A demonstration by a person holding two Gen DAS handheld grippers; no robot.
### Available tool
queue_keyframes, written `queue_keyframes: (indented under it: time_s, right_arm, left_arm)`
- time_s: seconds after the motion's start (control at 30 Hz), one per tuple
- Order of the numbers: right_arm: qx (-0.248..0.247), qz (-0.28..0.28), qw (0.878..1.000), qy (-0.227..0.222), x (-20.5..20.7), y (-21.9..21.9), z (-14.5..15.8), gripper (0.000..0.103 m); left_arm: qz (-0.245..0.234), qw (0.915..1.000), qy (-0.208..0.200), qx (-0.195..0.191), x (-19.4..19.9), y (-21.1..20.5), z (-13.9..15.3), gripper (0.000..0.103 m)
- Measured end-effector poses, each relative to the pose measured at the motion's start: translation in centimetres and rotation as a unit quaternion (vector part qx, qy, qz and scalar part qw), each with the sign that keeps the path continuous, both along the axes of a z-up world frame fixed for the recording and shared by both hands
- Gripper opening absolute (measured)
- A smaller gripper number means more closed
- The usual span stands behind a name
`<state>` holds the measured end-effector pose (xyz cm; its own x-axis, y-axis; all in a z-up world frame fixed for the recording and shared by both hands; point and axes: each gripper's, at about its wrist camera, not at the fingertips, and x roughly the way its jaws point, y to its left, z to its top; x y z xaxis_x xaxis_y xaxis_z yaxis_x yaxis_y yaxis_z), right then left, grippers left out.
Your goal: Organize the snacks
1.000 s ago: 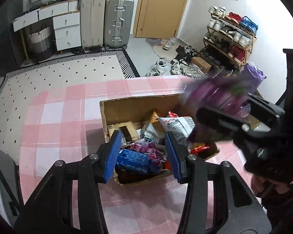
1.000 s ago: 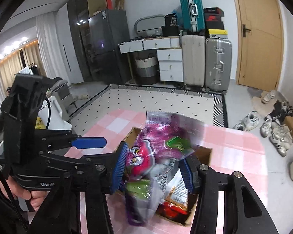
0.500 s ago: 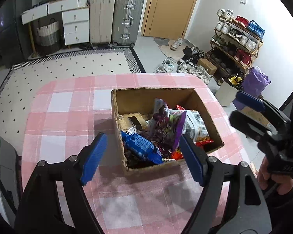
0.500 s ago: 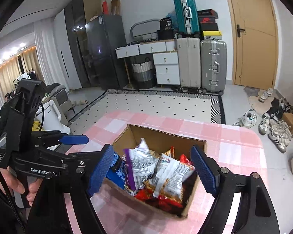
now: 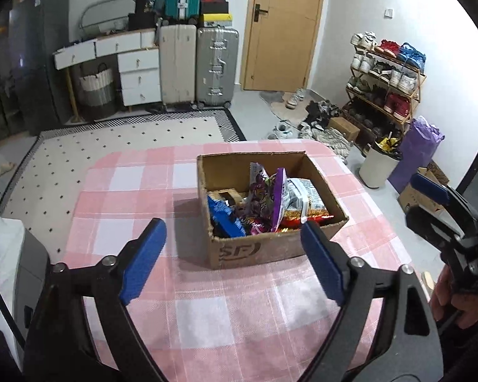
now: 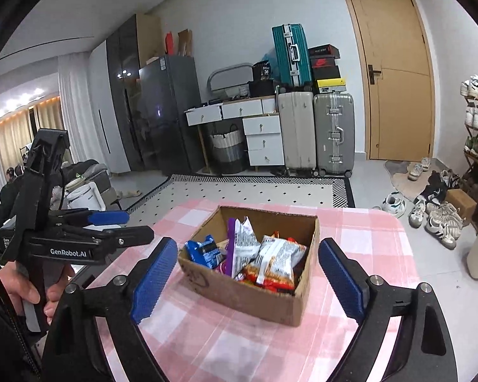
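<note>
The left gripper hangs over the near part of a pink checked table, its blue jaws spread wide and just opened, nothing between them. Beyond it sits an open cardboard box filled with snack packets. To the right, the right gripper is likewise wide apart, just opened, and empty, near the box.
</note>
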<state>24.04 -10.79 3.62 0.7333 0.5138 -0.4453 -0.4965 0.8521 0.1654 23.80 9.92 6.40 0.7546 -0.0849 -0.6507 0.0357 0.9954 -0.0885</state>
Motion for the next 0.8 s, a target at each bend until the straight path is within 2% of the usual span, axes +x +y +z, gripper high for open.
queue_keyframes:
  time_s: [0.23, 0.3, 0.37, 0.53, 0.63, 0.7, 0.8]
  right_arm:
    - [0.037, -0.012, 0.999, -0.023, -3.7, -1.8, -0.1, 0.099]
    - [0.049, -0.020, 0.998, -0.034, -4.9, -2.4, -0.5, 0.100]
    - [0.053, -0.023, 0.998, -0.037, -5.8, -2.9, -1.0, 0.100]
    - [0.056, -0.032, 0.997, -0.033, -7.3, -3.9, -2.5, 0.100]
    - [0.053, -0.034, 0.997, -0.034, -8.3, -4.4, -3.8, 0.100]
    - [0.042, -0.042, 0.998, -0.036, -8.9, -4.7, -4.8, 0.100]
    - [0.034, -0.053, 0.997, -0.037, -9.4, -5.3, -6.4, 0.101]
  left_arm:
    - [0.017, 0.9996, -0.016, 0.015, -3.5, -0.2, -0.3, 0.095]
    - [0.029, 0.9985, -0.033, 0.033, -4.4, -0.3, -0.8, 0.102]
    - [0.038, 0.9975, -0.044, 0.041, -5.2, -0.3, -1.5, 0.102]
    - [0.042, 0.9967, -0.062, 0.032, -6.4, 0.0, -3.9, 0.102]
    - [0.077, 0.9902, -0.101, 0.059, -7.6, 0.2, -5.2, 0.102]
    - [0.074, 0.9867, -0.124, 0.074, -8.5, 0.0, -6.1, 0.102]
    - [0.061, 0.9870, -0.136, 0.061, -9.6, 0.2, -7.8, 0.102]
